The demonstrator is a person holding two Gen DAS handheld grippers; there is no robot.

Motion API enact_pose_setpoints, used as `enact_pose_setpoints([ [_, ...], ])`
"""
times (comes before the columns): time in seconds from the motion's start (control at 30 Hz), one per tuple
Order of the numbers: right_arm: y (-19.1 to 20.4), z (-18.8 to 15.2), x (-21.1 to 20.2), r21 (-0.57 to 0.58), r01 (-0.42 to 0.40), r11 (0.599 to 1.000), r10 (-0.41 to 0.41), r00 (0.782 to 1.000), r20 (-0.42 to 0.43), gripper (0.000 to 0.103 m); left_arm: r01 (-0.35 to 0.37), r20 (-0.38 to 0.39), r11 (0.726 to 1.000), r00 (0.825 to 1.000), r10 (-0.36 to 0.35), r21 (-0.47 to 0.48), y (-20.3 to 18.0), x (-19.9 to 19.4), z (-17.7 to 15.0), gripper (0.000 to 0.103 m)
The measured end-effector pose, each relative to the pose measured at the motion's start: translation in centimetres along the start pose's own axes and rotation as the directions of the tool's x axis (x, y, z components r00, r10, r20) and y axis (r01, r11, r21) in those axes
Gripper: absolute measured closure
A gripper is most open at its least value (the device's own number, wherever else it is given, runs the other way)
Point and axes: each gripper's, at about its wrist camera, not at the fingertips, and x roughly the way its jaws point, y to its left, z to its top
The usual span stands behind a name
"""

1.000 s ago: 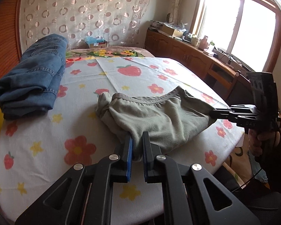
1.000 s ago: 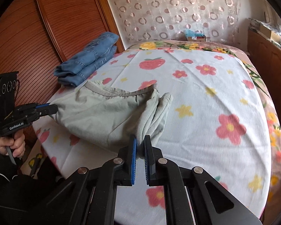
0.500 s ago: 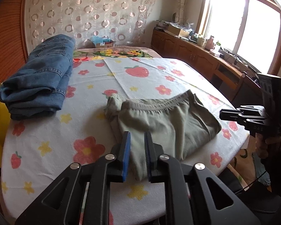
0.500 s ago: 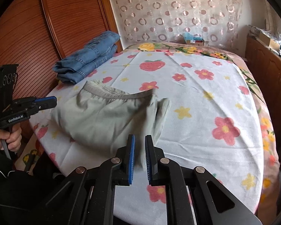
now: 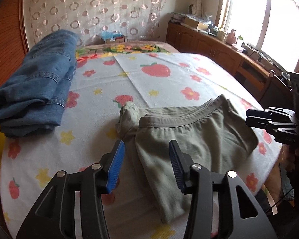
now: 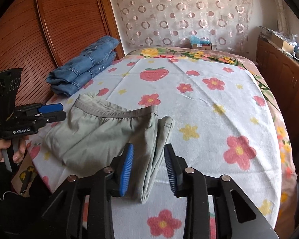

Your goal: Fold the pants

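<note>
Your left gripper and right gripper: fingers spread, holding nothing, above folded green pants; jeans far left.

A circle-patterned curtain covers the back wall; bright window above wooden cabinets; ribbed wood panelling opposite.

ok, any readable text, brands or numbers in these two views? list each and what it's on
"GenRobot.AI": white print on the black body of the left gripper, right wrist view.
"DAS" or "045": partial mark on the black right gripper, too blurred to confirm.
Labels on the small cardboard box by the curtain: too small to read.
</note>
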Motion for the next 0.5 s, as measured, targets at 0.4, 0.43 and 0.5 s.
enact_pose_setpoints([
  [0.4, -0.7, 1.0, 2.5, 0.011, 0.018, 1.000, -0.017, 0.999, -0.032, 0.060, -0.027, -0.044, 1.000, 0.999, 0.027, 0.007, 0.2, 2.1, -0.2, 0.055],
  [0.43, -0.7, 1.0, 2.5, 0.011, 0.018, 1.000, -0.017, 0.999, -0.032, 0.060, -0.026, -0.041, 1.000, 0.999, 0.026, 0.007, 0.2, 2.0, -0.2, 0.055],
  [0.5, -0.6, 0.9, 2.6, 0.009, 0.019, 1.000, -0.019, 0.999, -0.034, 0.059, -0.027, -0.025, 1.000, 0.999, 0.027, 0.005, 0.2, 1.7, -0.1, 0.049],
])
